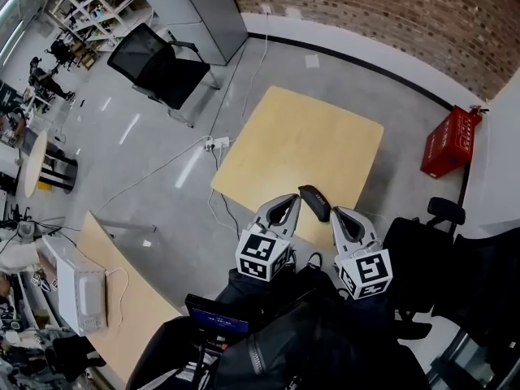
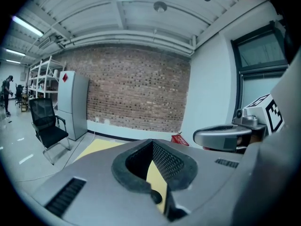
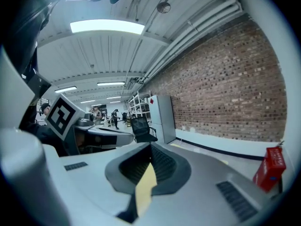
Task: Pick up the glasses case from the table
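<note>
The dark glasses case (image 1: 314, 202) lies near the front edge of the light wooden table (image 1: 301, 136), seen only in the head view. My left gripper (image 1: 289, 199) is just left of the case and my right gripper (image 1: 338, 212) just right of it, both above the table's near edge. In the left gripper view the left gripper (image 2: 152, 142) is shut with nothing between its pads, and the right gripper's body (image 2: 225, 136) shows beside it. In the right gripper view the right gripper (image 3: 150, 146) is also shut and empty. Neither gripper view shows the case.
A black office chair (image 1: 158, 67) and a grey cabinet (image 1: 203, 6) stand beyond the table's left. A power strip (image 1: 218, 143) with cables lies by the table's left corner. A red box (image 1: 451, 140) sits by the right wall. Dark chairs (image 1: 439, 242) stand close on the right.
</note>
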Motion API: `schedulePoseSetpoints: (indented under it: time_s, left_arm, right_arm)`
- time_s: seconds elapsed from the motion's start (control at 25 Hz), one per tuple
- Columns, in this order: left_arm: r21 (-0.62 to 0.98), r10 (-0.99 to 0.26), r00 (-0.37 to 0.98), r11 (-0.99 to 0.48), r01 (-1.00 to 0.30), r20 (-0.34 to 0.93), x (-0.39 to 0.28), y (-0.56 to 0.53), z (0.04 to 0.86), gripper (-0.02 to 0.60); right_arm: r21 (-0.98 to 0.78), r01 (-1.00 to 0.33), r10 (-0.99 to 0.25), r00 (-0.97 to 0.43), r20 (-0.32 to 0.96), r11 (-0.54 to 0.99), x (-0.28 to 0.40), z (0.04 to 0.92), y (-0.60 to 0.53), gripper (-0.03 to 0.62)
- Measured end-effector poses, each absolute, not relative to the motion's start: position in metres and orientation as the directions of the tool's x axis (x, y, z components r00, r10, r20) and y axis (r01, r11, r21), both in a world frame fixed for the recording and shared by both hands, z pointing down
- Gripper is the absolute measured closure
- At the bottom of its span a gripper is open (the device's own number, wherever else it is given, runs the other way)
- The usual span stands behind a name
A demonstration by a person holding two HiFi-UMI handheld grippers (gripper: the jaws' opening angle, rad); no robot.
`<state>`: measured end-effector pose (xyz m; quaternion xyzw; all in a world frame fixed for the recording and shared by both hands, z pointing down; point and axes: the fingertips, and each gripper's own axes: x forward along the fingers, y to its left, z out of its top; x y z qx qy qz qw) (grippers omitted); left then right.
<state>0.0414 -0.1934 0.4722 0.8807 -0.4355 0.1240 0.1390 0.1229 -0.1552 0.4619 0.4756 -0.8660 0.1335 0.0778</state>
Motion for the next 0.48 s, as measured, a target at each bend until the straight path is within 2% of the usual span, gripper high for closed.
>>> schedulePoseSetpoints:
  time_s: [0.24, 0.48]
  left_arm:
    - [0.172, -0.718, 0.575, -0.556, -0.813, 0.392, 0.027, -0.205, 0.504, 0.581]
    - [0.217, -0.663, 0.569, -0.539, -0.814, 0.486, 0.018, -0.208, 0.556, 0.581]
  right_arm:
    - [-0.171, -0.836, -0.77, -0.547, 0.329, 0.521, 0.109, 0.492, -0.173, 0.591]
    - [-0.2, -0.84, -0.699, -0.533, 0.476, 0.504, 0.103, 0.553, -0.176, 0.591]
